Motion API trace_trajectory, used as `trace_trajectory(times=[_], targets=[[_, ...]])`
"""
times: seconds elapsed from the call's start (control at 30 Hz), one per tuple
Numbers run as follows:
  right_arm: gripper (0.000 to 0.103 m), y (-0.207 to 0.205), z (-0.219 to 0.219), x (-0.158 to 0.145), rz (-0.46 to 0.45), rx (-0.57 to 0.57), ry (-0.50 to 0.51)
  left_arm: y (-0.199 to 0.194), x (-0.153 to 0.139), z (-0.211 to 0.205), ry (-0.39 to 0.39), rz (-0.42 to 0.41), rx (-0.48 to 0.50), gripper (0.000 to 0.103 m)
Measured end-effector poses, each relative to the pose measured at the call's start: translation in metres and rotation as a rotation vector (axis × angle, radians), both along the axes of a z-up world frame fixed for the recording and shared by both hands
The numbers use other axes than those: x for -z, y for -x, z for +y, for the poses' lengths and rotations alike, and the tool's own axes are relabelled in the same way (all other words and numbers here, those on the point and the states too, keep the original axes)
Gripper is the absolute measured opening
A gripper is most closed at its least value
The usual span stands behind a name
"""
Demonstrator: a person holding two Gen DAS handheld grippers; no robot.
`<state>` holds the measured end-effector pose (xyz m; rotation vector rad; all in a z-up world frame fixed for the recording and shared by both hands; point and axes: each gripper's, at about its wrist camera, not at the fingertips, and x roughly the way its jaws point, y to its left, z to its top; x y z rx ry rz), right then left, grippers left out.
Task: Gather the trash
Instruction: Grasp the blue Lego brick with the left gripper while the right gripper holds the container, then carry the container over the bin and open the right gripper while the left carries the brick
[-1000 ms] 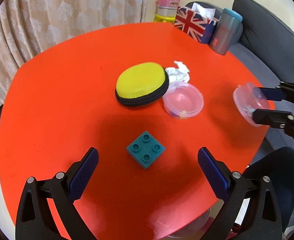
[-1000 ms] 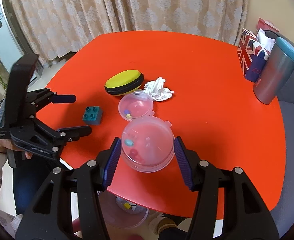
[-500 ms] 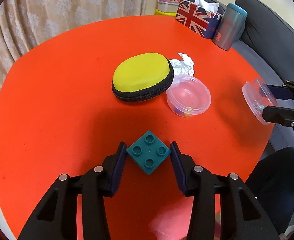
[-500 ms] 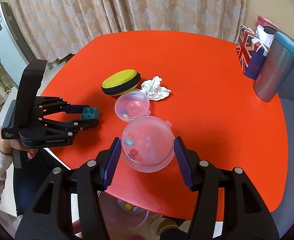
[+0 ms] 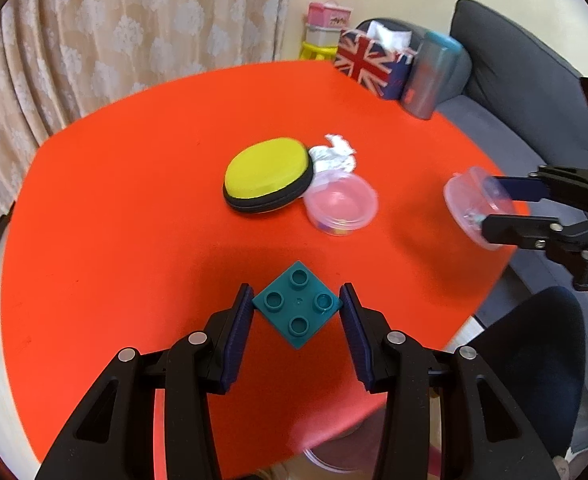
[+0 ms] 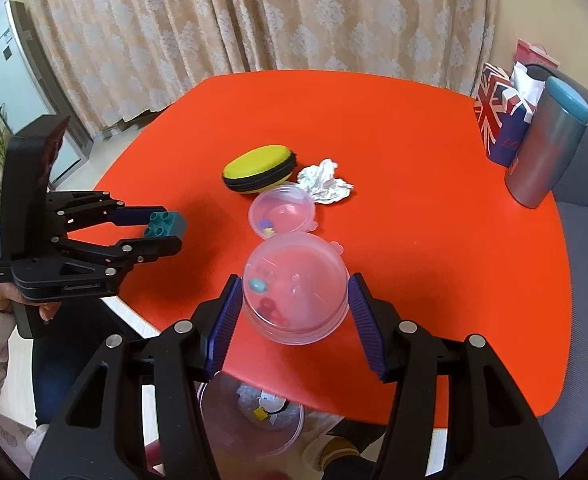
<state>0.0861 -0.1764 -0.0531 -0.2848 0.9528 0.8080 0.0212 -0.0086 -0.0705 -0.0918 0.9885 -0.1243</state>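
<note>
Two tools loaded, bin below

Left wrist: left tool [image 5: 297, 309] clamps the teal brick [image 5: 297, 305] above the red desk [image 5: 133, 184]; keep the corner grip firm.

Right wrist: right tool [image 6: 291, 306] grips the clear capsule [image 6: 294, 286]; the bin [image 6: 253, 412] waits under the desk edge.

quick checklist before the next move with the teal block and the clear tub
1. left gripper shut on teal block: ok, its jaws have just closed on it.
2. Block clear of red table: ok, lifted in the right wrist view.
3. right gripper shut on clear tub: ok.
4. Bin under table edge open: ok.
5. crumpled tissue collected: not ok, on table.
</note>
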Motion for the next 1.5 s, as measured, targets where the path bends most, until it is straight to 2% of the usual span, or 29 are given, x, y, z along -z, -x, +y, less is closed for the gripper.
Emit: trace_trajectory(times=[0.3, 0.47, 0.7, 0.93, 1.13, 1.4, 1.43, 1.47, 1.5], targets=[[0.054, 0.042, -0.011, -0.023, -0.042, -0.037, -0.021, 0.050, -0.035, -0.018, -0.004, -0.075, 0.020, 0.044], [0.054, 0.073, -0.015, -0.029, -0.050, -0.087, -0.021, 0.078, -0.040, -0.029, -0.002, -0.087, 0.037, 0.044], [0.054, 0.105, -0.023, -0.019, -0.031, -0.129, -0.016, 0.106, -0.030, -0.040, 0.008, -0.069, 0.053, 0.044], [0.054, 0.130, -0.027, 0.008, 0.007, -0.156, 0.011, 0.130, -0.009, -0.050, 0.028, -0.037, 0.065, 0.044], [0.054, 0.141, -0.026, 0.031, 0.043, -0.163, 0.025, 0.145, 0.003, -0.052, 0.037, -0.023, 0.059, 0.044], [0.055, 0.141, -0.021, 0.038, 0.054, -0.175, 0.026, 0.147, 0.004, -0.049, 0.041, -0.022, 0.053, 0.044], [0.062, 0.141, -0.021, 0.038, 0.054, -0.176, 0.026, 0.147, 0.004, -0.048, 0.041, -0.023, 0.052, 0.044], [0.078, 0.140, -0.022, 0.038, 0.053, -0.173, 0.024, 0.147, 0.003, -0.048, 0.042, -0.024, 0.052, 0.044], [0.084, 0.139, -0.022, 0.037, 0.048, -0.164, 0.019, 0.145, 0.004, -0.049, 0.042, -0.024, 0.052, 0.044]])
